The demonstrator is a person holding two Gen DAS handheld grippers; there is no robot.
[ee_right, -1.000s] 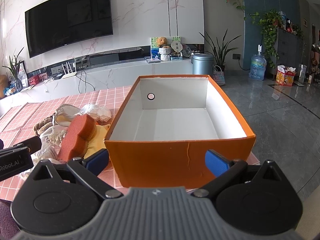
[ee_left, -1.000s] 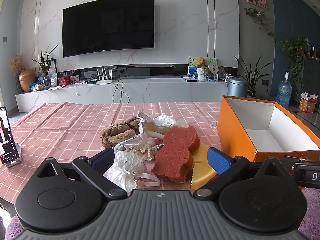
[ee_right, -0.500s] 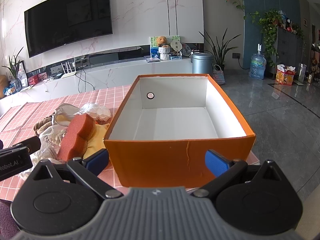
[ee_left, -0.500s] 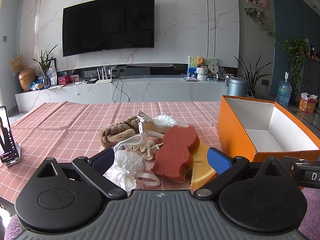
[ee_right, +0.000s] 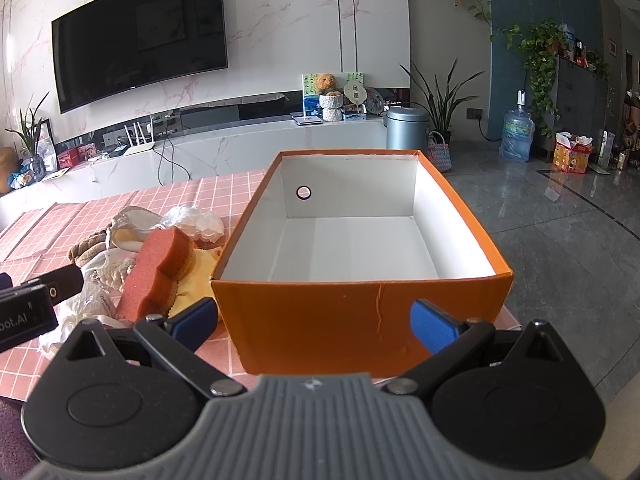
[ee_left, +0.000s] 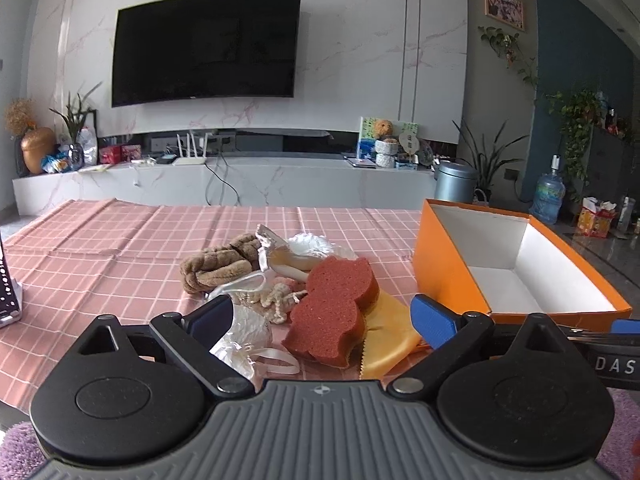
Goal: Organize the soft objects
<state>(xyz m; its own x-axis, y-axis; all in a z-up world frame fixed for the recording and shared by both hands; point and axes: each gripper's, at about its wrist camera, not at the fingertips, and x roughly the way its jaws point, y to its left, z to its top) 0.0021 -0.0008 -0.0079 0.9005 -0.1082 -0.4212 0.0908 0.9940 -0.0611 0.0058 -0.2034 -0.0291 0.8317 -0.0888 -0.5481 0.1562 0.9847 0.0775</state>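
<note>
A heap of soft things lies on the pink checked tablecloth [ee_left: 100, 248]: a red-brown sponge [ee_left: 334, 310], a yellow cloth [ee_left: 386, 334] under it, a brown plush braid [ee_left: 218, 264], a white mesh bag [ee_left: 242, 336] and clear plastic wrap [ee_left: 310, 244]. My left gripper [ee_left: 322, 320] is open just short of the heap, level with the sponge and the mesh bag. An empty orange box [ee_right: 360, 304] with a white inside stands to the right of the heap. My right gripper [ee_right: 314, 322] is open in front of the box's near wall, holding nothing. The sponge [ee_right: 158, 268] shows left of the box.
A phone on a stand [ee_left: 6, 292] sits at the table's left edge. Behind the table are a white TV console [ee_left: 224, 184], a wall TV [ee_left: 204, 46], potted plants and a water bottle [ee_right: 518, 134]. The left gripper's body [ee_right: 28, 312] shows at the right view's left edge.
Both grippers have barely shifted; the left view has drifted slightly right, so the phone sits nearer the frame edge. Nothing was grasped or released.
</note>
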